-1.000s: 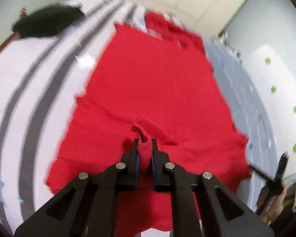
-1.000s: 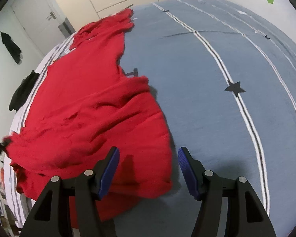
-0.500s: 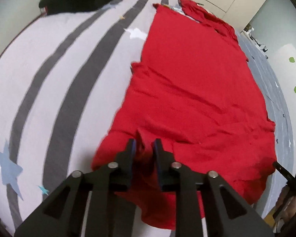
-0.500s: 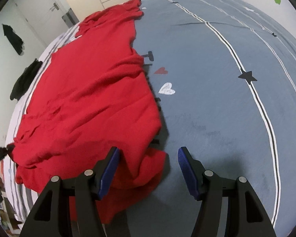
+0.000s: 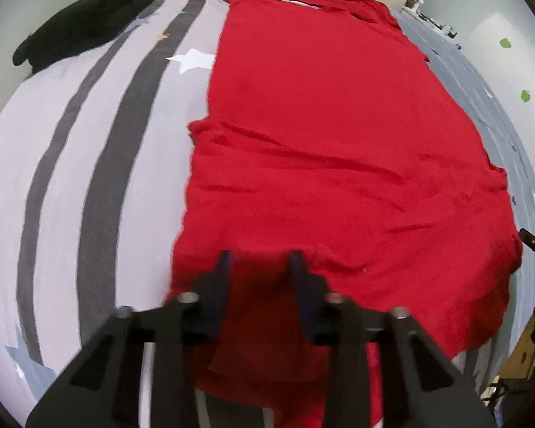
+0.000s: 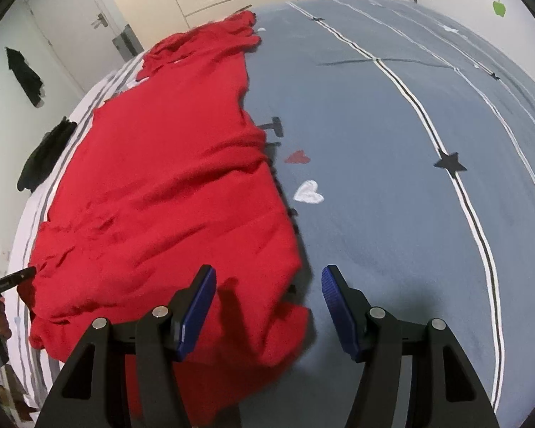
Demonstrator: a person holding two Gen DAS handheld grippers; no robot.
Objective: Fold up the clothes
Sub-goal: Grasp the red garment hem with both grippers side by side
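On the bed [image 5: 89, 164], a black garment [image 5: 78, 21] lies far left and the red garment [image 5: 321, 135] is spread flat mid-bed. The left hand-held gripper [image 5: 262, 264], jaws apart over the near hem, has just been closing and pinches nothing. The right hand-held gripper [image 6: 269, 281] is spread over the hem's right corner, not gripping it.

The left tool [image 5: 262, 262] is smeared by motion blur, so whether its fingers pinch the red garment [image 5: 331, 149] beneath them cannot be told. The garment's near hem drops out of the left wrist view at six o'clock, behind the tool's black body. In the right wrist view the same hem is hidden behind the right tool [image 6: 269, 281]. At nine o'clock there, the other tool's tip is cut off by the edge.
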